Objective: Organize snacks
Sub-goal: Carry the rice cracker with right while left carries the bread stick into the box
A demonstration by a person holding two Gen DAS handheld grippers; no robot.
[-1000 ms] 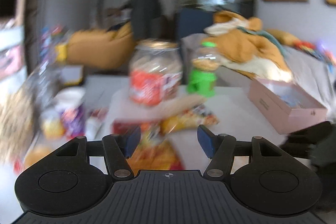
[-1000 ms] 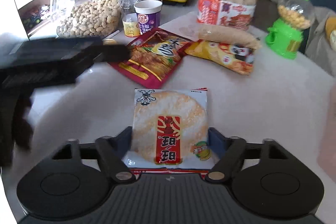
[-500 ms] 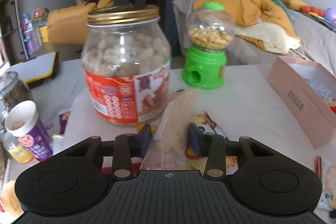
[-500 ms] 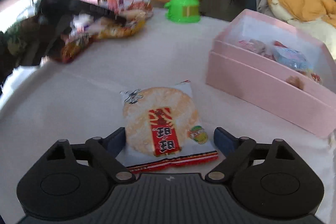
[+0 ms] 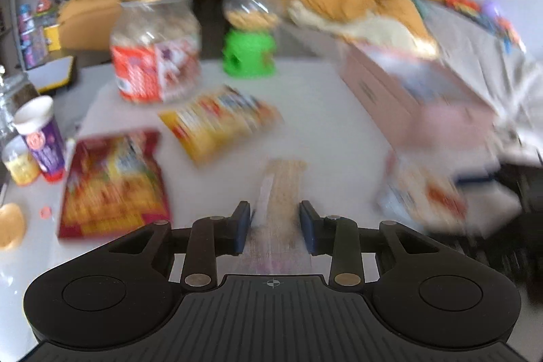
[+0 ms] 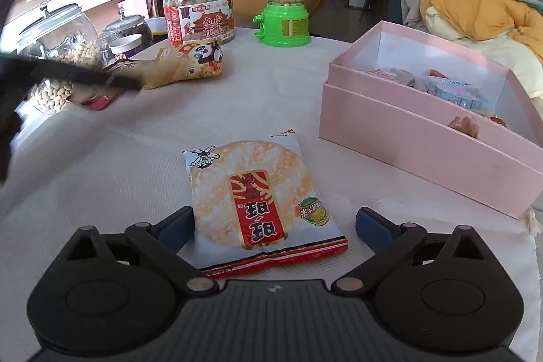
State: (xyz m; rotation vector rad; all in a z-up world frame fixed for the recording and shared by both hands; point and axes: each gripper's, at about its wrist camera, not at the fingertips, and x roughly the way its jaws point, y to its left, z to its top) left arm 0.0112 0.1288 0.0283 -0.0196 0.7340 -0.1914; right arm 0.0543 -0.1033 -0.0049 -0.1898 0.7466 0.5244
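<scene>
My left gripper (image 5: 275,224) is shut on a clear, tan snack packet (image 5: 281,192) and holds it above the table. In the right wrist view that gripper and packet (image 6: 159,75) show at the left, blurred. My right gripper (image 6: 273,226) is open, its fingers on either side of a rice cracker packet (image 6: 251,195) that lies flat on the white cloth. The pink box (image 6: 431,131) stands open to the right with several wrapped snacks inside; it also shows in the left wrist view (image 5: 417,97).
A peanut jar with a red label (image 6: 200,12), a green candy dispenser (image 6: 285,12), a yellow panda snack bag (image 6: 193,63) and glass jars of nuts (image 6: 57,50) stand at the back left. A red snack bag (image 5: 112,182) and a purple cup (image 5: 42,138) lie left.
My left gripper has lifted the tan packet off the yellow bag and swung back and to the right. My right gripper has stayed around the rice cracker packet, with the view turned a little.
</scene>
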